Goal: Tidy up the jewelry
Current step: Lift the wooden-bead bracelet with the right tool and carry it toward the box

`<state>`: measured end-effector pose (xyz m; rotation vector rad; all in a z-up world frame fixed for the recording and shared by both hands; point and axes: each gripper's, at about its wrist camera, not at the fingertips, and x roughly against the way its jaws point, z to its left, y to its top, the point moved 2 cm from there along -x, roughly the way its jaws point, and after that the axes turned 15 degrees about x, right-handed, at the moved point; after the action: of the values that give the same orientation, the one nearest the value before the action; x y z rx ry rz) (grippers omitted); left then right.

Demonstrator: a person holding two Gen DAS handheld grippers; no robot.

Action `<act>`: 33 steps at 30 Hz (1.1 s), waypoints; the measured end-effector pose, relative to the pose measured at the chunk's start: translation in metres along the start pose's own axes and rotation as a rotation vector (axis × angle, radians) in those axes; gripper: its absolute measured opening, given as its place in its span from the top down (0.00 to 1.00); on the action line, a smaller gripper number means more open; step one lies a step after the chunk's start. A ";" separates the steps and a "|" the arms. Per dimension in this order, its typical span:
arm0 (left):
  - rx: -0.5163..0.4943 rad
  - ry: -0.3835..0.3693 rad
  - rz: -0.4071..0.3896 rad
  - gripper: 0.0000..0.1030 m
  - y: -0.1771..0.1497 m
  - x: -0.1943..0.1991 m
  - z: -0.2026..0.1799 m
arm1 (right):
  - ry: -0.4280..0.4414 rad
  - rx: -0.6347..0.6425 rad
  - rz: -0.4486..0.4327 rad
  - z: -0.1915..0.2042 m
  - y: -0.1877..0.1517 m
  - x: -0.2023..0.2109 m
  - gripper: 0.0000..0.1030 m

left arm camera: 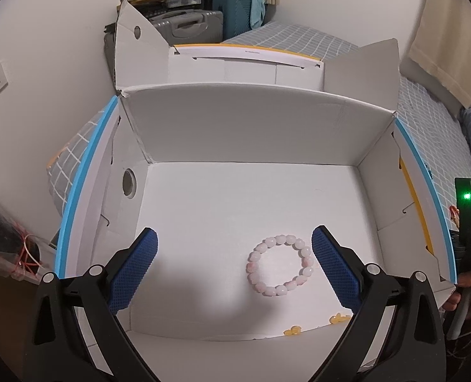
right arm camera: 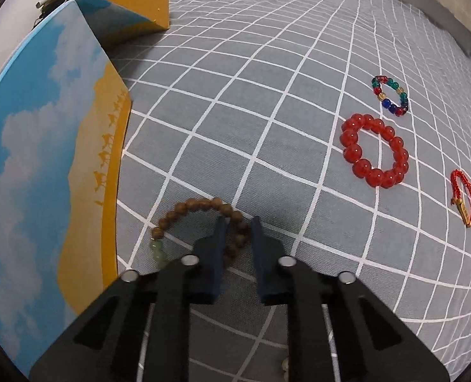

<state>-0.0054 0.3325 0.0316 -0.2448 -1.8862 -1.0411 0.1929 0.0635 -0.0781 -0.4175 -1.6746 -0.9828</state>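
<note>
Grey bedsheet (right arm camera: 267, 63) with white grid, spread across the bed. Open white cardboard box (left arm camera: 242, 127) on it, flaps up, outside printed with blue sky and yellow desert.

Left gripper (left arm camera: 234, 261) over the box interior, blue pads spread wide, nothing between them; pink bead bracelet (left arm camera: 280, 265) flat on the box floor just inside the right pad, a few amber beads (left arm camera: 339, 319) near the front wall.

Right gripper (right arm camera: 238, 226) pointed down at the sheet beside the box, fingers drawn nearly together, pinching the right side of the brown wooden bead bracelet (right arm camera: 200, 211), its green pendant (right arm camera: 157, 251) lying left.

Well apart to the right: red bead bracelet (right arm camera: 375, 154), multicoloured glass bead bracelet (right arm camera: 390, 95), red cord bracelet (right arm camera: 464, 195) with gold bar
</note>
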 end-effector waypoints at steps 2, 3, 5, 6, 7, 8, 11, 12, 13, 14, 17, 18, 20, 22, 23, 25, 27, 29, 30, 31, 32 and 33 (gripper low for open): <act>-0.002 0.000 0.000 0.07 0.000 0.000 -0.001 | 0.003 -0.013 -0.008 -0.001 -0.001 0.003 0.90; -0.002 -0.001 0.000 0.07 0.000 0.000 -0.001 | 0.003 -0.015 -0.011 -0.001 0.000 0.004 0.92; 0.000 -0.002 0.000 0.07 0.000 0.000 -0.001 | 0.004 -0.021 -0.018 -0.001 0.001 0.007 0.93; 0.001 -0.003 0.000 0.07 0.000 0.000 -0.001 | 0.004 -0.023 -0.025 -0.002 0.001 0.011 0.93; 0.000 -0.003 0.000 0.07 0.000 0.000 -0.001 | 0.003 -0.025 -0.030 -0.002 0.001 0.013 0.93; 0.001 -0.004 0.001 0.07 0.000 0.000 -0.001 | 0.002 -0.028 -0.035 -0.002 0.003 0.014 0.93; 0.002 -0.007 0.001 0.07 0.001 0.000 -0.001 | 0.000 -0.032 -0.060 -0.002 0.004 0.025 0.93; 0.000 -0.006 0.000 0.07 0.001 0.000 -0.002 | -0.001 -0.034 -0.066 -0.003 0.004 0.028 0.93; 0.001 -0.006 0.001 0.07 0.001 0.001 -0.002 | -0.003 -0.036 -0.073 -0.003 0.004 0.032 0.93; 0.001 -0.009 0.001 0.07 0.001 0.001 -0.002 | -0.002 -0.036 -0.085 -0.003 0.005 0.037 0.93; -0.003 -0.012 -0.003 0.07 0.002 0.002 -0.003 | -0.006 -0.036 -0.115 -0.002 0.006 0.051 0.93; -0.003 -0.014 -0.004 0.07 0.003 0.002 -0.003 | -0.006 -0.036 -0.129 -0.001 0.007 0.057 0.93; -0.003 -0.017 -0.006 0.07 0.004 0.003 -0.004 | -0.009 -0.034 -0.155 0.000 0.010 0.070 0.93; -0.002 -0.017 -0.007 0.07 0.004 0.003 -0.004 | -0.008 -0.040 -0.177 0.000 0.013 0.079 0.93; -0.002 -0.017 -0.008 0.07 0.005 0.003 -0.004 | -0.009 -0.041 -0.188 0.001 0.013 0.085 0.93; -0.003 -0.017 -0.010 0.07 0.005 0.004 -0.004 | -0.010 -0.042 -0.220 0.003 0.017 0.099 0.93; -0.001 -0.019 -0.012 0.07 0.007 0.005 -0.004 | -0.010 -0.034 -0.252 0.007 0.023 0.113 0.93; -0.003 -0.017 -0.014 0.07 0.007 0.006 -0.004 | -0.015 -0.006 -0.283 0.016 0.030 0.130 0.93; -0.004 -0.017 -0.016 0.07 0.007 0.008 -0.004 | -0.018 0.004 -0.292 0.018 0.032 0.136 0.93; -0.006 -0.015 -0.019 0.07 0.008 0.010 -0.004 | -0.019 0.017 -0.309 0.024 0.037 0.145 0.93; -0.006 -0.014 -0.023 0.07 0.008 0.011 -0.003 | -0.020 0.026 -0.319 0.028 0.039 0.151 0.93; -0.005 -0.013 -0.029 0.07 0.009 0.013 -0.003 | -0.018 0.039 -0.335 0.033 0.042 0.159 0.93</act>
<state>-0.0055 0.3326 0.0482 -0.2291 -1.9042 -1.0662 0.1476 0.0819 0.0823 -0.1201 -1.8134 -1.1886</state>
